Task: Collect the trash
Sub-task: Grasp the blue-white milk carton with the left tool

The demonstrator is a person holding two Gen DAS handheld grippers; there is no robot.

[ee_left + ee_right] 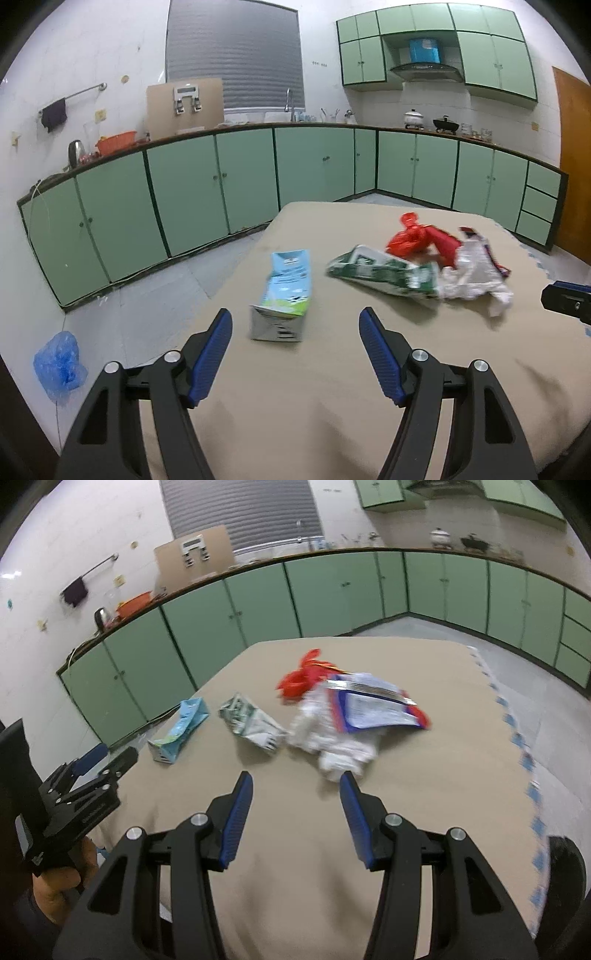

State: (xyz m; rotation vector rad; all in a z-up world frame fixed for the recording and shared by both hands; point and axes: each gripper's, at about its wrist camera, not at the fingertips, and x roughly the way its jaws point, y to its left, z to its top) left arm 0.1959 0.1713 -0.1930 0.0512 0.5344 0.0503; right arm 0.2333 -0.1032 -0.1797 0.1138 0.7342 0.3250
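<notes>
Both grippers hover over a beige table (332,387), jaws apart and empty: left gripper (295,325) wider, right gripper (295,786) about half open. Ahead lie a blue carton (284,295), green carton (384,273), red bag (410,236) and white wrappers (472,273), clustered mid-table.

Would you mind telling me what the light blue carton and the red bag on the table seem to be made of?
Light blue carton: looks like coated paperboard with a printed, slightly glossy face; its folded end and sharp creases suggest card.
Red bag: seems to be thin shiny plastic film, judging by its crumpled, knotted top and bright highlights, though blur leaves this uncertain.
</notes>
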